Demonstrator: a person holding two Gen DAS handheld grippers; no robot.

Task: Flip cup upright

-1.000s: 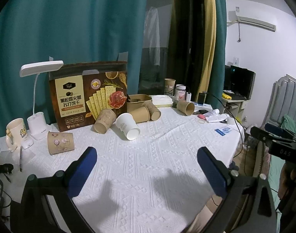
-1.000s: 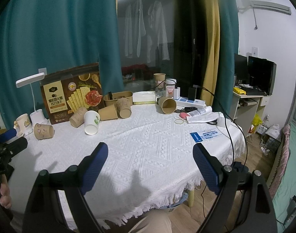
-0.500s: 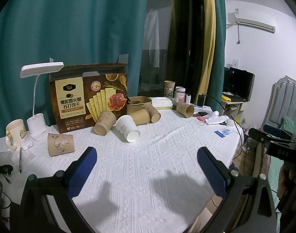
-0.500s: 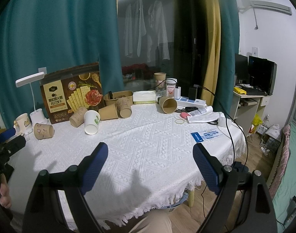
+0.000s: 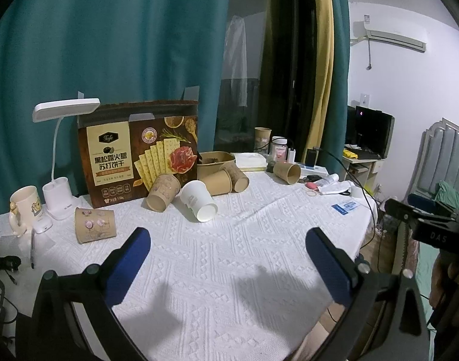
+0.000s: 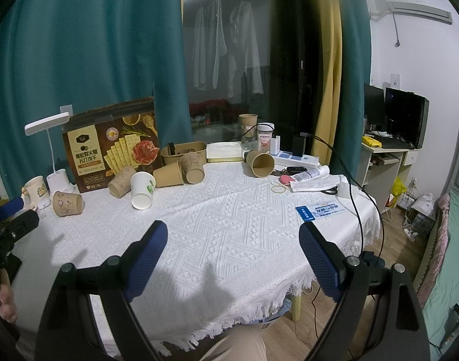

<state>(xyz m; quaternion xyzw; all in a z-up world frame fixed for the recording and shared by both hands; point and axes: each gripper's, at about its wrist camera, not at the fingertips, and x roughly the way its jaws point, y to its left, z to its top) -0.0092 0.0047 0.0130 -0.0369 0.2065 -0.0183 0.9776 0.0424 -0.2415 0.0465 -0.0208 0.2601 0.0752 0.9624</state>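
Both your hand-held grippers hang wide open and empty. The floral paper cup (image 5: 94,225) lies on its side at the bench's left, axis crosswise, nearest your left hand-held gripper (image 5: 227,239).

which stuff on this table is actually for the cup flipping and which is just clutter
For the job:
white cup, on its side
brown cups on their sides
left tool and right tool, both open, empty

Just lying about:
cracker box
desk lamp
mug
rubber band
blue card
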